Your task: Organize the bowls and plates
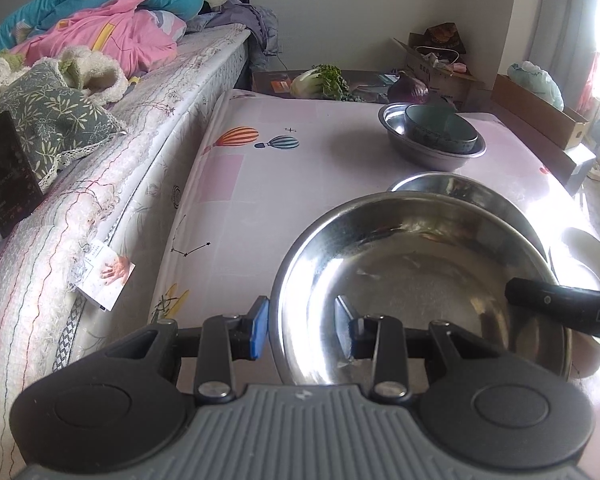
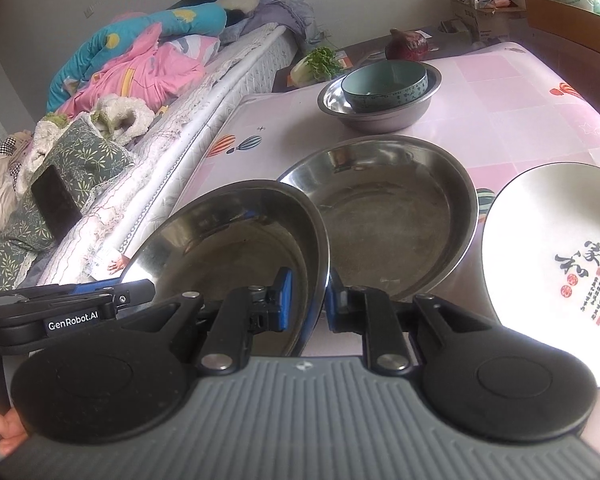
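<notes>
Both tools grip one steel pan [image 2: 236, 240] by opposite rims: left tool [image 1: 302, 328] partly closed on the near-left edge, right tool [image 2: 306, 300] pinched nearly shut, likely to carry it level above the worktop [image 1: 300, 128], beside a second pan [image 2: 392, 216].

Three steel bowls: one [image 2: 236, 240] held up nearest, one [image 2: 392, 216] on the surface [image 2: 520, 92] just behind it, one [image 2: 380, 116] farther behind it, one blue-green bowl [image 2: 384, 80] inside that farthest steel bowl, one white plate [image 2: 552, 264] right of the middle steel bowl, two grippers
</notes>
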`<action>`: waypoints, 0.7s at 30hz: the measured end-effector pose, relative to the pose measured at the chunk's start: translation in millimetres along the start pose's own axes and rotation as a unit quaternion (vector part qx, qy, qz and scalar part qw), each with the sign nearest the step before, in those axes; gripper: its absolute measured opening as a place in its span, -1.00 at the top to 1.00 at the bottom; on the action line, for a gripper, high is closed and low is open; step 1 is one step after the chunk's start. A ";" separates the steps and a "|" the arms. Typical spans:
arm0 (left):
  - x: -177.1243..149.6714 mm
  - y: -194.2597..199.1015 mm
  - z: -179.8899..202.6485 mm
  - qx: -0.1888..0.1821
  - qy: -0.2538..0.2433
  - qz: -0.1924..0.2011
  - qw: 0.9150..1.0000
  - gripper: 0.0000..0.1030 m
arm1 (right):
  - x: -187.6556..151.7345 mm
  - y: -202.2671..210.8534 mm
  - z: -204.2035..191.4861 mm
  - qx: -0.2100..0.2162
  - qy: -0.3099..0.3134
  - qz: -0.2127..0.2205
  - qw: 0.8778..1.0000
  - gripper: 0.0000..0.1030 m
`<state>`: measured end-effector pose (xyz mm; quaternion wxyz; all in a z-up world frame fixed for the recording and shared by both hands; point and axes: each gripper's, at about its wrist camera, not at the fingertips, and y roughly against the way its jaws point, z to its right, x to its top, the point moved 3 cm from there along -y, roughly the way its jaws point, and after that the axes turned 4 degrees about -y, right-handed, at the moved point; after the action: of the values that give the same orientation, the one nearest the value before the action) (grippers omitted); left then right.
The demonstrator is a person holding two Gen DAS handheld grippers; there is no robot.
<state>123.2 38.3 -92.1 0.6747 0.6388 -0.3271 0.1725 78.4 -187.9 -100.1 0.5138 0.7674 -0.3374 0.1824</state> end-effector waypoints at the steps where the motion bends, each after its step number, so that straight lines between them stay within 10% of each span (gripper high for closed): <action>1: 1.8 -1.5 3.0 -0.002 -0.002 0.000 1.000 0.31 | 1.5 0.1 3.4 -0.003 -0.002 0.001 1.000 0.67; 21: 36.3 -40.2 56.9 -0.037 -0.033 0.005 0.999 0.31 | 28.8 -2.9 64.5 -0.058 -0.036 0.018 0.997 0.65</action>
<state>163.1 -28.9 -100.0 0.6858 0.6170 -0.3586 0.1428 96.5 -255.5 -110.2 0.5414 0.7361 -0.3798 0.1442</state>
